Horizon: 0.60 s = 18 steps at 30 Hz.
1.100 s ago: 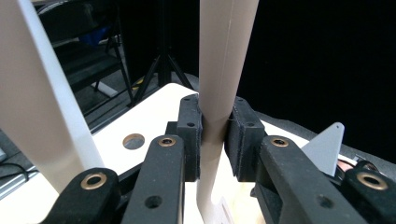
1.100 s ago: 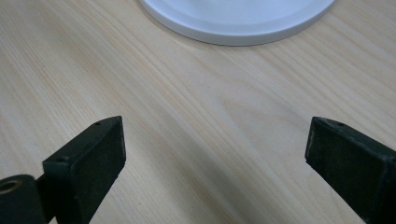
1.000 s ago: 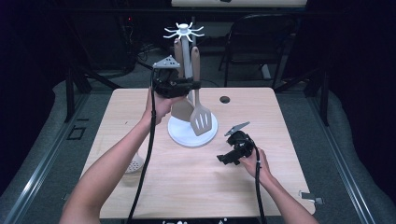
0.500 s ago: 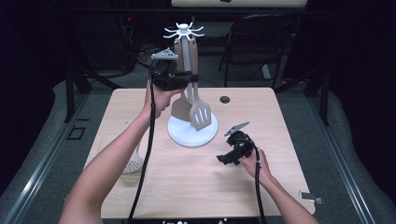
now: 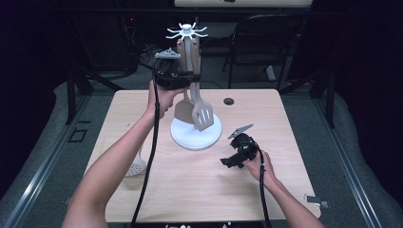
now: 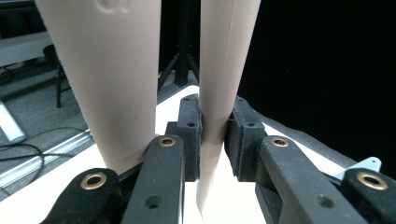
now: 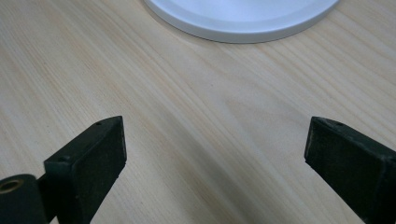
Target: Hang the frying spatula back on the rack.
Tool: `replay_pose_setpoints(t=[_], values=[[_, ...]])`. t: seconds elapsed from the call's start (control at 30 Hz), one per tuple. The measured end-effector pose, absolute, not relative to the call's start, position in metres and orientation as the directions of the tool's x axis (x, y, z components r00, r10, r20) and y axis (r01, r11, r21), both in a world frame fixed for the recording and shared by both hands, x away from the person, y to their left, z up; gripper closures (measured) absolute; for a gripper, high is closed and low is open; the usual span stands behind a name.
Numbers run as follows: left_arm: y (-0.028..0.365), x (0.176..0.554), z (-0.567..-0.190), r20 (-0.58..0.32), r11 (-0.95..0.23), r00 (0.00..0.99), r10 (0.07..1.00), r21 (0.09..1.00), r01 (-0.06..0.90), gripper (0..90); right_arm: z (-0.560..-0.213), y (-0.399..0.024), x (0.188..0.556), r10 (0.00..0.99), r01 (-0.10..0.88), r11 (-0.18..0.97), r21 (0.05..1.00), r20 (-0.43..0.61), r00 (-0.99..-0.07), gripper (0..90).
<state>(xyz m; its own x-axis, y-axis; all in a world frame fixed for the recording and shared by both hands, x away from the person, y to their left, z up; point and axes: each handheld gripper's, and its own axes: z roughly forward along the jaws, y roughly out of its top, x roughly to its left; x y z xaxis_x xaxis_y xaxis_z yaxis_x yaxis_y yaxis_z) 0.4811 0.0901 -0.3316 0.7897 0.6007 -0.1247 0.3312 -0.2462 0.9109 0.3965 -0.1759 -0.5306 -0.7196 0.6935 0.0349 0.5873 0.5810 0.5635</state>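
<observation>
hanging the slotted spatula on the rack

left gripper (image 5: 190, 78) clamped on the handle of the slotted spatula (image 5: 201, 113), pads pressed tight on both flat sides of the beige handle (image 6: 219, 93) in the left gripper view. held high beside the rack post, handle top up near the white hook crown (image 5: 187, 32), blade hanging just above the white round base (image 5: 183, 137). a 2nd beige utensil, a solid turner (image 5: 183, 110), hanging right beside it, handle nearly touching; looks already hooked, though the hook contact itself is too small to confirm.

right gripper (image 5: 227, 162) parked low over the wooden table (image 5: 285, 118), jaws wide apart, nothing between them; base rim (image 7: 243, 28) just ahead of it in the right gripper view. a perforated skimmer (image 5: 136, 167) lying on the table by the left forearm, partly hidden.

judged step: mid-hang, spatula raised to the crown but not seen seated on a hook.

next move calls for: lining the handle's hang hole with 1 free hook, easing on without knocking the turner, then letting go only once weight sits on the hook. likely then the skimmer.
</observation>
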Motion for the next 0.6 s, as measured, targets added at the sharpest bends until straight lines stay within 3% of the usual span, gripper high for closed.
replay_pose_setpoints(t=[0.3, 0.6], values=[[0.0844, 0.4774, -0.3310, -0.025, -0.288, 0.750, 0.661, 0.914, 0.285, 76.9, -0.5307, -0.1755, 0.3964, 0.691, 0.585, 0.584, 0.562, 0.034, -0.722, 5.3], [0.0836, 0.4735, -0.3320, 0.008, -0.299, 0.736, 0.677, 0.917, 0.265, 76.4, -0.5309, -0.1753, 0.3966, 0.685, 0.581, 0.589, 0.561, 0.034, -0.728, 5.4]])
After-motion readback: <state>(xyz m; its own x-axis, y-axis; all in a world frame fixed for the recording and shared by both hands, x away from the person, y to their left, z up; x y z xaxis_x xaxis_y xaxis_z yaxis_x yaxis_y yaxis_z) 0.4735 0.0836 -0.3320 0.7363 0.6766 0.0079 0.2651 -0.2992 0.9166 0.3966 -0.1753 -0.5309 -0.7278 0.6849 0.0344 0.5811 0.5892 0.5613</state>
